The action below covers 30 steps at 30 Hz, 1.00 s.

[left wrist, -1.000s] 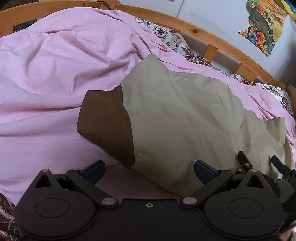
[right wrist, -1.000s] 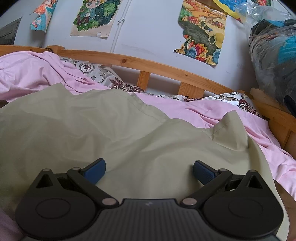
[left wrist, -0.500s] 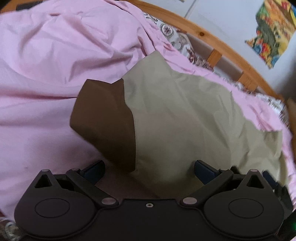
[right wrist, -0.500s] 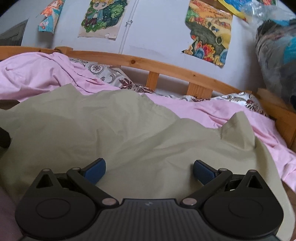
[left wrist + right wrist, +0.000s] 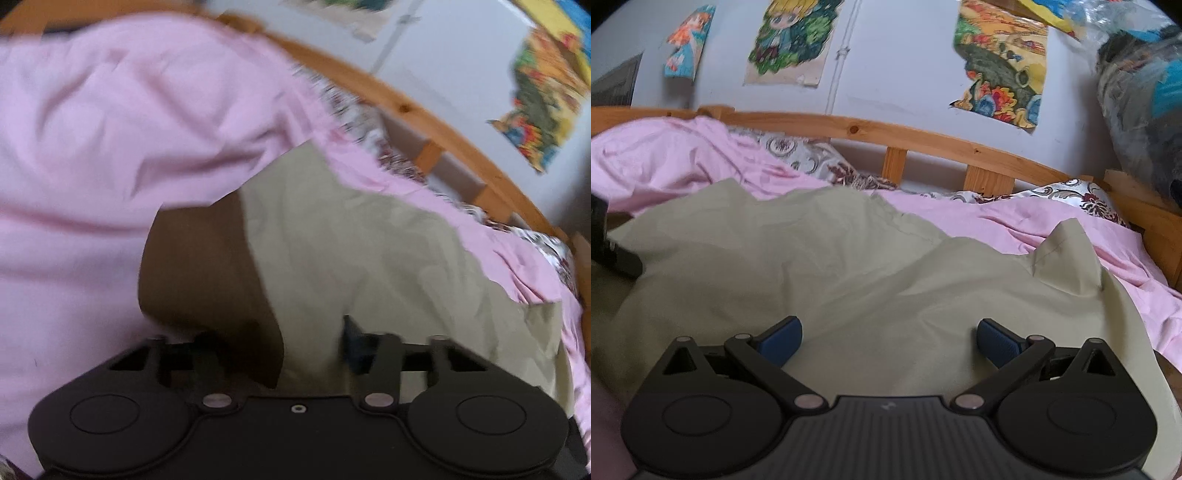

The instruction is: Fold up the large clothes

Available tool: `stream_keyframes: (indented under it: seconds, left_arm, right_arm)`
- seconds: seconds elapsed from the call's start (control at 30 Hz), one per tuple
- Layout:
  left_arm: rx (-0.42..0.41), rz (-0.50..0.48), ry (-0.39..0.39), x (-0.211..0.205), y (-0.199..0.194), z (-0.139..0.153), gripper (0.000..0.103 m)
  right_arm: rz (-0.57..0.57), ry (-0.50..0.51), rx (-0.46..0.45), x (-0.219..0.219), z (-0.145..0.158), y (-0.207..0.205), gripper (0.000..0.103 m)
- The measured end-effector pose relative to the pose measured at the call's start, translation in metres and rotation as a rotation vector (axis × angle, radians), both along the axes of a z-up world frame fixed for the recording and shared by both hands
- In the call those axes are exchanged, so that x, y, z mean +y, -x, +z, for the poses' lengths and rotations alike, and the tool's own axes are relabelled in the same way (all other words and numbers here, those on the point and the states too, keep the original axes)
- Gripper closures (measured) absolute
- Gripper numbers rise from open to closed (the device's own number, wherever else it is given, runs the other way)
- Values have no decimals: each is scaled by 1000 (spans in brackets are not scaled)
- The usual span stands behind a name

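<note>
A large khaki garment [image 5: 369,258] with a dark brown part [image 5: 199,273] lies spread on the pink bed sheet [image 5: 92,147]. My left gripper [image 5: 280,343] sits at the garment's near edge, where brown meets khaki. Its jaws are closing with the fabric between them; the left finger is hidden behind the brown cloth and the picture is blurred. My right gripper [image 5: 888,339] stands open low over the khaki garment [image 5: 812,266], with cloth under the gap and nothing pinched. A corner of the garment [image 5: 1067,254] sticks up at the right. The left gripper [image 5: 613,254] shows at the right wrist view's left edge.
A wooden bed rail [image 5: 923,140] runs along the far side, with patterned pillows [image 5: 798,155] below it. Posters [image 5: 1001,62] hang on the wall behind. A plastic-wrapped bundle [image 5: 1137,92] stands at the far right. Rumpled pink sheet [image 5: 665,158] lies left of the garment.
The left gripper's jaws have come inward from wide open, with the garment's near edge now between them, and its view has tilted slightly. The right gripper stays open in place.
</note>
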<state>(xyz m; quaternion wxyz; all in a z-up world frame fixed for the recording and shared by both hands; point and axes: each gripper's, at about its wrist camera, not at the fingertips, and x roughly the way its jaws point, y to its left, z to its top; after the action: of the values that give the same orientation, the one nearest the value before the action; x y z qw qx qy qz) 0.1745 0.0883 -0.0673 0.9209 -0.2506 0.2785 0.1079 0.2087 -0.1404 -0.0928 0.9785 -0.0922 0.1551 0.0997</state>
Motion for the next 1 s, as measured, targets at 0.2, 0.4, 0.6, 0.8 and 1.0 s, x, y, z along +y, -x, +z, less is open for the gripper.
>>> stream_keyframes:
  seconds: [0.2,0.4,0.6,0.8,1.0]
  left_arm:
    - [-159,-168,-138,-25,1,41,87]
    - [-343,-508,-289,-78,-12,98,90]
    - [-399,-948,-458,-166,-43,137,89]
    - [-325,-1239,-528,-246,-68,118,89]
    - [-281,-1404,-555,-294,-73,70,89]
  right_arm:
    - [-94,26,-3,-5,5,4,0]
    - [-23,-76,165,-34,24,-9,5]
    - [-51,-248,258,-102,46,-6,14]
    - [-288,-222,155,-181,73,6,17]
    - [-477,-343,109,-264,73,1,16]
